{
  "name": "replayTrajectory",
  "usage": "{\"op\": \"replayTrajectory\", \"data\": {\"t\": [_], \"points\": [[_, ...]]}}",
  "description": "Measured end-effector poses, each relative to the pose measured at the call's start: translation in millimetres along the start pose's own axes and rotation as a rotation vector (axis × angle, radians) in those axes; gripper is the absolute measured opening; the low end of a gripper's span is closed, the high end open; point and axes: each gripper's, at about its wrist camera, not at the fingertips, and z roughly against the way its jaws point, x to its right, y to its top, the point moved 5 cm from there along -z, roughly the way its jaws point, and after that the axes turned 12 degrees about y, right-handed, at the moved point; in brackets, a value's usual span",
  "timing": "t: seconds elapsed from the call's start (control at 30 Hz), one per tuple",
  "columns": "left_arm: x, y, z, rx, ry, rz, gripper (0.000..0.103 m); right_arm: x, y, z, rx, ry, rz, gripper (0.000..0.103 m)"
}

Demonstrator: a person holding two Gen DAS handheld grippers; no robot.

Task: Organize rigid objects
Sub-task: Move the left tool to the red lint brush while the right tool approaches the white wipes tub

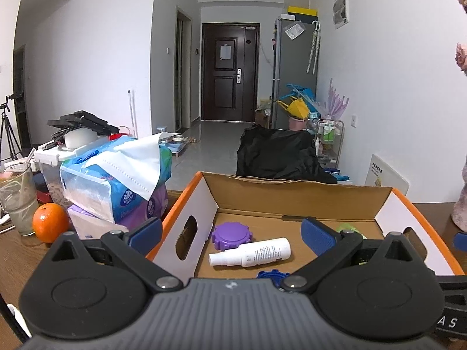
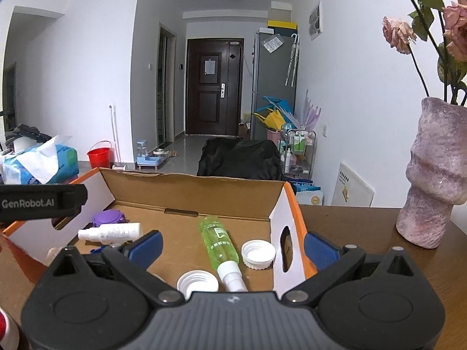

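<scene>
- A shallow, open cardboard box with orange edges and white outer walls [image 1: 210, 201] sits on a brown wooden table [image 1: 17, 250]. I judge it the collecting place, since all the small hard items lie loose on its floor.
- In its left part lie a purple plastic gear-edged lid [image 1: 232, 234], flat on the floor, and just nearer, touching or nearly so, a white spray bottle with small print [image 1: 254, 253] on its side, nozzle to the left. A blue toothed cap [image 1: 270, 274] peeks out at the near edge, mostly hidden by the gripper body.
- In the right part a clear green spray bottle with a white nozzle [image 2: 221, 245] lies on its side, nozzle towards the near edge, flanked by two white ribbed screw caps [image 2: 258, 254], one to its right, the other near-left [image 2: 198, 283].
- The left gripper [image 1: 232, 232] has its blue pads wide apart and holds nothing; it hovers over the box's near left, the white bottle and purple lid lying between and below its fingers.
- The right gripper [image 2: 232, 246] is equally spread and empty, the green bottle and caps between its fingers; its right finger sits outside the box's right wall.
- With both jaws wide and nothing held, the items look deposited.
</scene>
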Motion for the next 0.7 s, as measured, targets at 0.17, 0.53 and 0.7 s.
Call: {"op": "replayTrajectory", "data": {"t": [0.17,0.53,0.7], "points": [[-6,-1,12,0.010,-0.013,0.008,0.103,2,-2,19,0.025,0.004,0.020,0.103],[-17,-12,44,0.035,-0.035,0.000,0.103,6,-16,63,0.063,0.011,0.049,0.103],[-24,-21,60,0.041,-0.038,-0.002,0.103,10,-26,81,0.064,0.002,0.040,0.103]]}}
